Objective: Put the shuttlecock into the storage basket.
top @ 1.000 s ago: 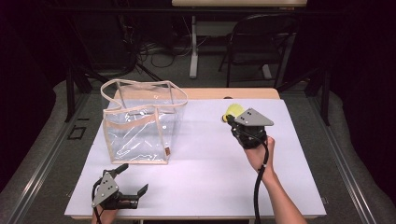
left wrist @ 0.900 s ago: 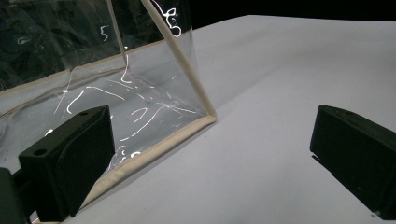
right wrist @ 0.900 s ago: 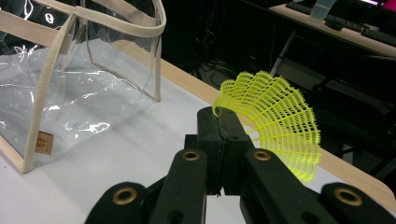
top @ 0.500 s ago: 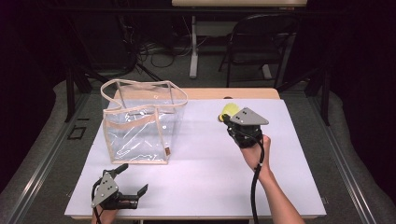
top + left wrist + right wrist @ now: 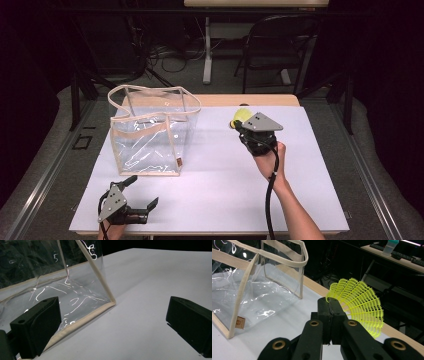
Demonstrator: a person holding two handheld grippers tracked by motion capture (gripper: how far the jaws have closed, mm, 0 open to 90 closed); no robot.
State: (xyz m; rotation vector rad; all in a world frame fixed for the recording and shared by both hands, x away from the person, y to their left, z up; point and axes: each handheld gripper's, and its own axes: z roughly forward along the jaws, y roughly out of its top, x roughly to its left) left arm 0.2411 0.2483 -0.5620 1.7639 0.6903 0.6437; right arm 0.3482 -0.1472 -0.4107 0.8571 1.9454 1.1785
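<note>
So the right gripper (image 5: 238, 124) has slid a bit leftward over the last second, toward the clear bag (image 5: 150, 132), jaws clamped on the rim of a yellow shuttlecock (image 5: 359, 303) held up off the white table (image 5: 310, 165), so I'd guess the drop into the bag is next. Bag's standing open at far left and looks empty so far. Left gripper (image 5: 137, 192) hasn't budged, parked at the near left edge with jaws wide apart, holding nothing.

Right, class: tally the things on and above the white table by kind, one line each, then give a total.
Clear plastic tote bag with beige trim: 1
Yellow mesh plastic shuttlecock: 1
Black two-jaw grippers, left gripper and right gripper: 2
Total: 4
</note>
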